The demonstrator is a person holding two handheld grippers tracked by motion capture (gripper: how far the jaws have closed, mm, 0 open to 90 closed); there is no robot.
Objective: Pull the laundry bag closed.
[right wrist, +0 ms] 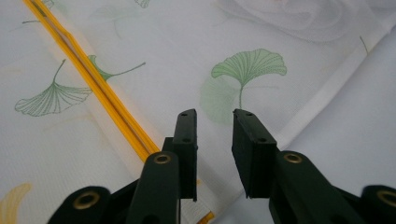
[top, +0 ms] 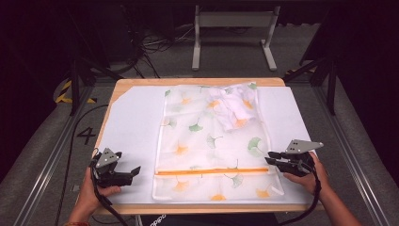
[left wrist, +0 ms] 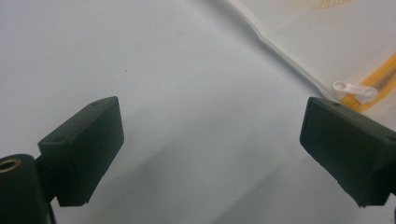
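Note:
A translucent mesh bag (top: 211,141) printed with ginkgo leaves lies flat mid-table, an orange zipper (top: 211,171) running across its near end. A crumpled white garment (top: 233,110) sits inside at its far right. My left gripper (top: 136,170) rests left of the bag's near corner, open wide over the white mat. In the left gripper view the gripper (left wrist: 212,121) has the white zipper pull (left wrist: 355,88) just beyond its right jaw. My right gripper (top: 270,157) is at the bag's right edge. In the right gripper view the gripper (right wrist: 215,116) is narrowly open, nothing between its jaws, beside the zipper (right wrist: 93,84).
A white mat (top: 131,127) covers the wooden table (top: 197,81). Beyond the table stand a grey metal frame (top: 233,28) and loose cables (top: 155,44) on the floor. Dark posts flank both sides.

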